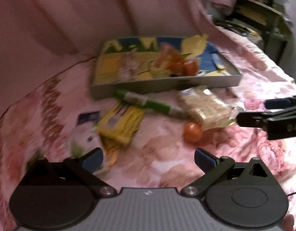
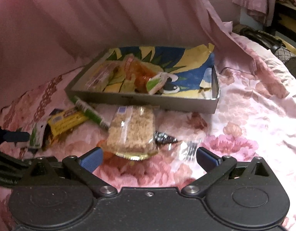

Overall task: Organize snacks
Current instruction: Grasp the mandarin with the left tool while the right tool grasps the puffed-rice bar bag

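Note:
A shallow grey tray [image 1: 167,85] [image 2: 148,101] with a blue and yellow lining sits on the pink floral bedspread and holds several snack packets. In front of it lie a clear packet of puffed-rice bars [image 1: 203,108] [image 2: 131,132], a green stick packet [image 1: 148,104] [image 2: 90,111], a yellow wafer packet [image 1: 121,124] [image 2: 65,122] and a small orange ball [image 1: 192,132]. My left gripper [image 1: 149,158] is open and empty, short of the yellow packet and the ball. My right gripper [image 2: 149,158] is open, just short of the rice-bar packet; it also shows at the right edge of the left wrist view [image 1: 252,113].
A pink curtain [image 2: 109,19] hangs behind the tray. Dark furniture [image 1: 263,19] stands at the far right beyond the bed edge. Crumpled clear and foil wrappers [image 2: 175,142] lie right of the rice bars. Open bedspread [image 2: 254,125] stretches to the right.

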Available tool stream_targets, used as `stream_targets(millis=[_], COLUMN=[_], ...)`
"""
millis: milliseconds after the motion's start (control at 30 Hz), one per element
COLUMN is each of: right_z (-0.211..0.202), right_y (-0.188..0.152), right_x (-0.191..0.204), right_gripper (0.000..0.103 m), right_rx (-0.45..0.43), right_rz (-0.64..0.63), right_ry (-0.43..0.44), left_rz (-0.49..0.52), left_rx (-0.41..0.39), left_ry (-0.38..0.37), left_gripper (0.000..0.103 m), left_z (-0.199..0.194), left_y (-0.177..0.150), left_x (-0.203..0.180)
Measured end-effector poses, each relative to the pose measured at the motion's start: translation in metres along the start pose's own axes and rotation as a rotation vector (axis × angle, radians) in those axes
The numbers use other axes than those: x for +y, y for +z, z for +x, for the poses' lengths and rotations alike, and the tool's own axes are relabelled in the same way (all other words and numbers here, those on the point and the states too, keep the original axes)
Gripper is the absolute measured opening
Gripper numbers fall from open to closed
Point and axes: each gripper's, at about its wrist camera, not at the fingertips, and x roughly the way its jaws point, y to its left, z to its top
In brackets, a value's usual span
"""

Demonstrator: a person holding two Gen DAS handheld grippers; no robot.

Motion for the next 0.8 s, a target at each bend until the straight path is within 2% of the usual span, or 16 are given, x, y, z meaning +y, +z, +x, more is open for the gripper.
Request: stream_targets(millis=[233,467,600,700,800], right_z=[0.020,0.043,0.057,0.065,0.069], right_y=[0.012,0.018,0.020,0.020,0.019], right_x=[-0.002,0.011,0.015,0.016,0.019], right_gripper=[0.102,0.102,0.102,0.102,0.096], right_rx=[-0.062,-0.062,-0.036,-0.011,0.006], right_rz=[0.043,-0.038,-0.050,-0.056,-0.060], right_ry=[0.049,0.057,0.070,0.078,0.067], left_rz=[0.132,0.179,0.212,0.225,0.222], left_rx=[-0.035,-0.074,-0.076,-0.074,-0.068], left_ry=[-0.084,-0.165,-0.182,-0.195,-0.219], left_gripper=[0.103,0.103,0.102,0.097,0.086], left_z=[0.030,0.044,0.050,0.055,0.060], left_y=[0.007,0.008,0.006,0.003,0.003], left_x=[-0.014,-0.017,-0.020,-0.021,-0.021])
